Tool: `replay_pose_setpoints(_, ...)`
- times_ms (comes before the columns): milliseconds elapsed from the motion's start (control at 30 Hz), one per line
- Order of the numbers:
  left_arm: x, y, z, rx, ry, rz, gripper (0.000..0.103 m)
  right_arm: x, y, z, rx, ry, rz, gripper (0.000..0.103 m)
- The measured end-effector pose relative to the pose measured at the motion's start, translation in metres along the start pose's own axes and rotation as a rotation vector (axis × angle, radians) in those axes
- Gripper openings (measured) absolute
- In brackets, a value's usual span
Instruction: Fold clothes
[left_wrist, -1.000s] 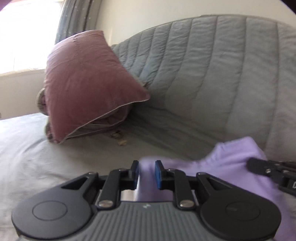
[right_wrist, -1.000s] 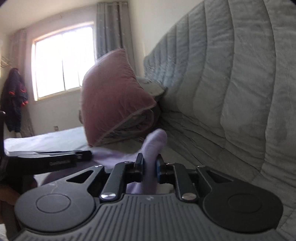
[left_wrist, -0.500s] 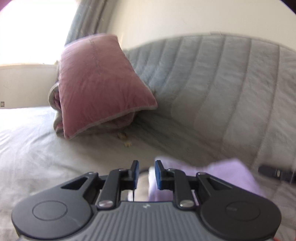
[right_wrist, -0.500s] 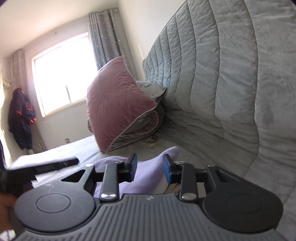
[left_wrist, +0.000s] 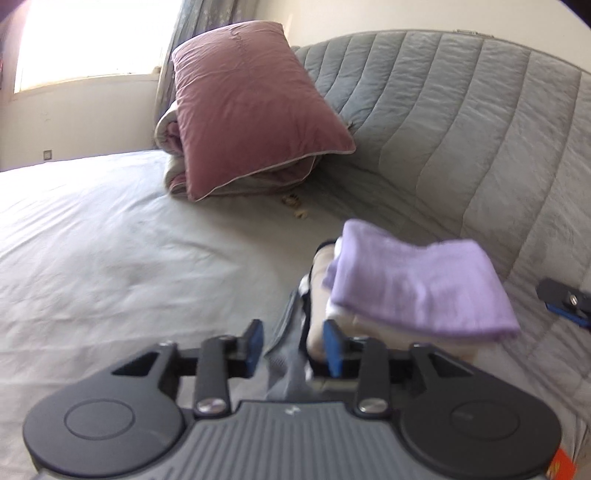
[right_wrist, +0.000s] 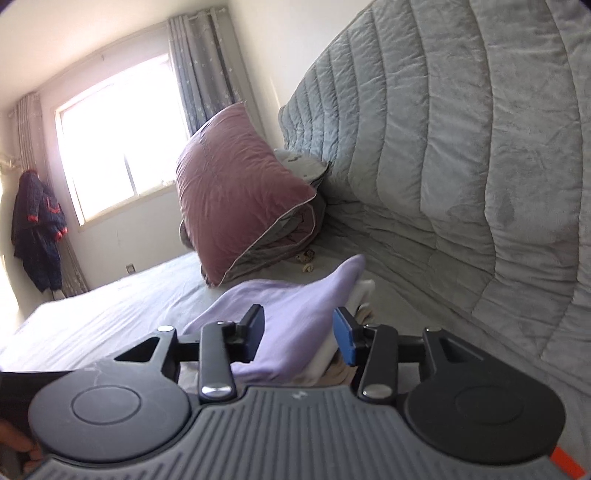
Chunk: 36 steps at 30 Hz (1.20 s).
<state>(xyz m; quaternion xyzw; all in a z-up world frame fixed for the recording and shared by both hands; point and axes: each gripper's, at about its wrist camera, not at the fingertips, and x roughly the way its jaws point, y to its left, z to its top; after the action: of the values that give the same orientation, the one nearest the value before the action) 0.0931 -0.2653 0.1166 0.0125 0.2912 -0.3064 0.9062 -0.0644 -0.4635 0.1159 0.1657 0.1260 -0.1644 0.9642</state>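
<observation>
The lilac cloth (left_wrist: 417, 288) lies folded on top of a small pile (left_wrist: 332, 325) of folded clothes on the bed (left_wrist: 110, 258), near the grey quilt (left_wrist: 461, 129) that stands up along the right and far side. Under the lilac cloth are a white piece and a beige piece, and a grey garment with dark trim lies at the near left of the pile. The left gripper (left_wrist: 293, 345) is at the near left edge of the pile; its jaws are spreading apart, and its blue pads press on nothing, though the edge of the pile shows between them. The right gripper (right_wrist: 301, 338) is at the near side of the same pile; its jaws are also spreading, and the lilac cloth (right_wrist: 295, 314) shows in the gap between the pads, not pinched. In the left view one finger of the right gripper shows at the right edge, beside the pile. A pink pillow (left_wrist: 251, 107) leans on folded bedding at the far side of the bed, well apart from the pile. Behind it are a bright window (right_wrist: 114, 144) with a curtain (right_wrist: 199, 62), and a dark jacket (right_wrist: 37, 229) hangs on the far left wall.
</observation>
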Motion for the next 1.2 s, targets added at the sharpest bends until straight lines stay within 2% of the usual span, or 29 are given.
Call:
replay_pose_setpoints(100, -0.026, 0.006, -0.01, 0.021, 0.034, 0.042, 0.051, -0.016, 0.023, -0.008, -0.014, 0.02, -0.003, 0.055)
replay_pose_setpoints(133, -0.035, 0.009, -0.013, 0.022, 0.043, 0.047, 0.058, -0.022, 0.03, -0.011, -0.015, 0.026, -0.005, 0.058)
replay_pose_setpoints(267, -0.065, 0.016, -0.029, 0.023, 0.067, 0.062, 0.073, -0.039, 0.055, -0.023, -0.026, 0.059, -0.019, 0.062)
replay_pose_setpoints(333, -0.077, 0.018, -0.038, 0.026, 0.075, 0.075, 0.082, -0.047, 0.064, -0.03, -0.024, 0.072, -0.031, 0.073)
replay_pose_setpoints(400, -0.088, 0.02, -0.048, 0.032, 0.08, 0.093, 0.09, -0.054, 0.072, -0.037, -0.017, 0.083, -0.048, 0.077)
replay_pose_setpoints(467, -0.1, 0.023, -0.058, 0.031, 0.098, 0.125, 0.099, -0.059, 0.081, -0.046, -0.023, 0.091, -0.076, 0.085)
replay_pose_setpoints(533, -0.112, 0.029, -0.069, 0.022, 0.116, 0.142, 0.102, -0.064, 0.092, -0.058, -0.05, 0.094, -0.104, 0.103)
replay_pose_setpoints(700, -0.131, 0.046, -0.097, 0.025, 0.179, 0.174, 0.102, -0.066, 0.109, -0.09, -0.096, 0.13, -0.16, 0.103)
replay_pose_setpoints(900, -0.14, 0.069, -0.122, -0.023, 0.191, 0.189, 0.103, -0.054, 0.109, -0.124, -0.059, 0.203, -0.226, 0.103)
replay_pose_setpoints(1067, -0.13, 0.079, -0.142, -0.035, 0.201, 0.179, 0.103, -0.037, 0.107, -0.143, -0.049, 0.261, -0.271, 0.103)
replay_pose_setpoints(1200, -0.113, 0.076, -0.142, -0.009, 0.219, 0.16, 0.103, -0.029, 0.112, -0.151, -0.074, 0.244, -0.304, 0.103)
